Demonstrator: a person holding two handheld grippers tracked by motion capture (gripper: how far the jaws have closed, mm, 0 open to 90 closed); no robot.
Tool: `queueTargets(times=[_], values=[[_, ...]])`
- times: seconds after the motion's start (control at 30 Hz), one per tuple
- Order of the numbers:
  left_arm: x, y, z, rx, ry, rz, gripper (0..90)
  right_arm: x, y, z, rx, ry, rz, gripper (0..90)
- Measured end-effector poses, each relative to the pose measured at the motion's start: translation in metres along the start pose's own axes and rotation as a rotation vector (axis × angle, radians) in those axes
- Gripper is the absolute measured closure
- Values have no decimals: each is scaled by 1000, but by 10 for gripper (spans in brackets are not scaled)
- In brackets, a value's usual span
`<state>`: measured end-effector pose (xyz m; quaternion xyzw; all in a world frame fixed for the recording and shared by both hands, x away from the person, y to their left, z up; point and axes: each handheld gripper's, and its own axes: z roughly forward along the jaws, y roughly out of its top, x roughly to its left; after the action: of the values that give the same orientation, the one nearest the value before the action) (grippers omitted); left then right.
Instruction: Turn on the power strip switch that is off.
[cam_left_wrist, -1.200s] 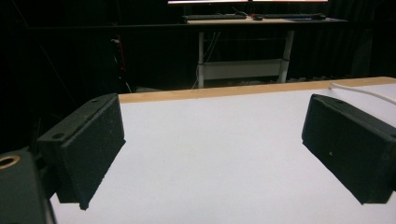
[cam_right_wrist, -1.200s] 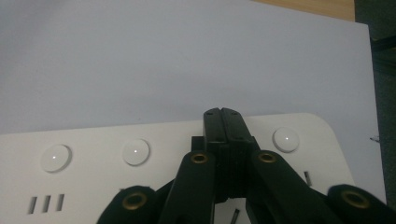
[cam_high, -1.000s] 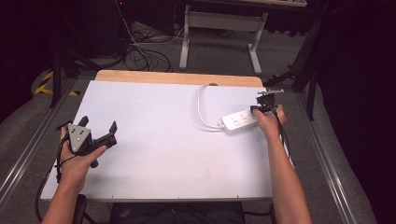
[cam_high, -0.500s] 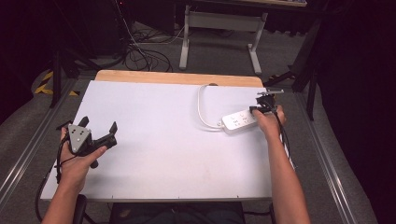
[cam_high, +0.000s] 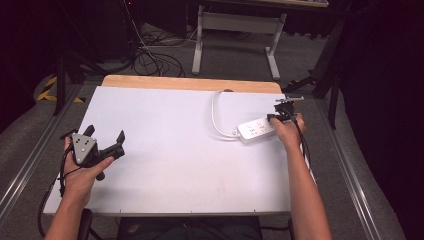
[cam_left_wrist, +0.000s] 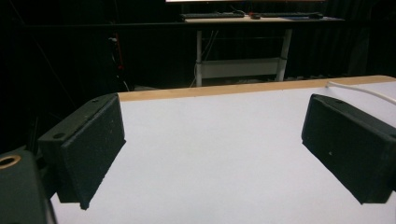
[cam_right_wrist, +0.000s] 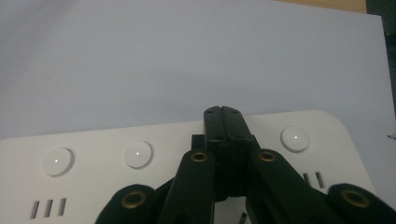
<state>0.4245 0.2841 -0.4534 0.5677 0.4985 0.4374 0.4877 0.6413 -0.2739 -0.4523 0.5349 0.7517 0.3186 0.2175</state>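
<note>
Moved: nothing; both hands as before.
Right tongs (cam_right_wrist: 222, 112): clenched, tips directly over power strip (cam_high: 256, 129), between its round buttons.
Power strip: right side of counter (cam_high: 165, 140).
Left tongs (cam_high: 104, 140): released, well apart.

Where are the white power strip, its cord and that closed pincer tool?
power strip (cam_high: 254, 129), high view, top face.
cord (cam_high: 217, 112), high view, curved stretch on the table.
right gripper (cam_right_wrist: 222, 112), right gripper view, tips of its shut fingers.

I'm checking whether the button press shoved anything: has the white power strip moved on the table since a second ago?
No. The power strip lies at the same spot beside the table's wooden far edge, under the shut right gripper.
</note>
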Motion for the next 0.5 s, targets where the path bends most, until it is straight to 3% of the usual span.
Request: queueTargets(times=[0.5], values=[[1, 0, -2, -1, 4, -3, 65, -2, -2, 0, 0, 12, 8, 900]])
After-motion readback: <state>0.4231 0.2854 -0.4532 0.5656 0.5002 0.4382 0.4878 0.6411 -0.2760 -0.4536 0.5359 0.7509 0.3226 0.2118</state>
